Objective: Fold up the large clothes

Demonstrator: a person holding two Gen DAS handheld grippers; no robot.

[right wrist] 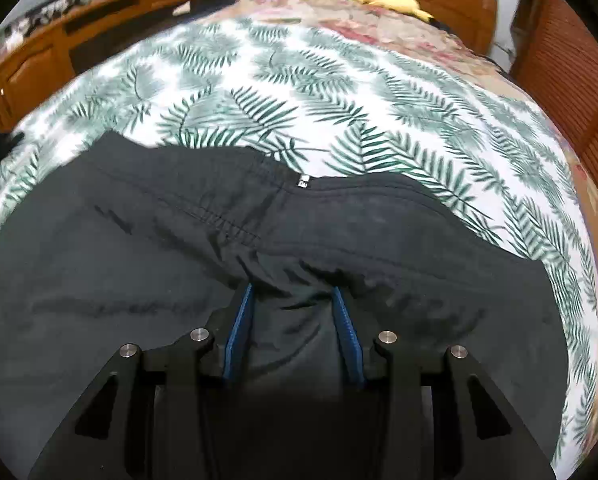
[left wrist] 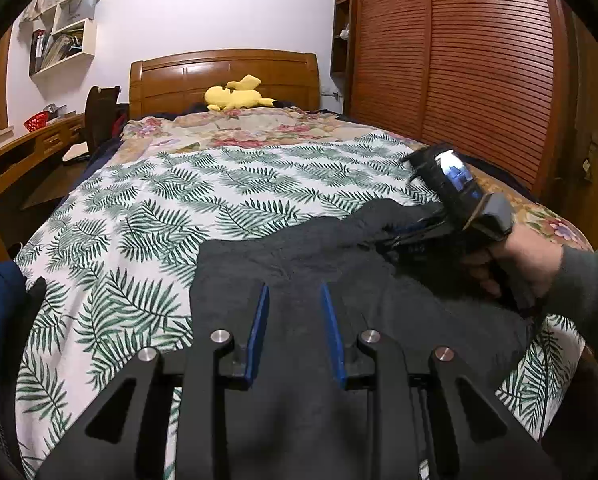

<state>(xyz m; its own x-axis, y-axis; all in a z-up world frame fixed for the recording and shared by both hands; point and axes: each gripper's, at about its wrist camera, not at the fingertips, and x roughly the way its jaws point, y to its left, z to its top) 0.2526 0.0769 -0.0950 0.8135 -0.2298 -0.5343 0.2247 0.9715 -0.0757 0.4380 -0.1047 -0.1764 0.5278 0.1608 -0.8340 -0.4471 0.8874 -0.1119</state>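
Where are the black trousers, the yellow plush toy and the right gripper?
black trousers (right wrist: 339, 224): right wrist view, waistband area.
yellow plush toy (left wrist: 235, 98): left wrist view, its body.
right gripper (right wrist: 293, 312): right wrist view, between the fingertips, over bunched fabric.

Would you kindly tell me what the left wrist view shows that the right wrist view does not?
Only the left wrist view shows the right gripper from outside, the hand holding it, the wall shelves and the slatted wardrobe doors. Only the right wrist view shows the garment's stitched seam and small tag. Both show the dark garment, leaf-print sheet and yellow plush toy.
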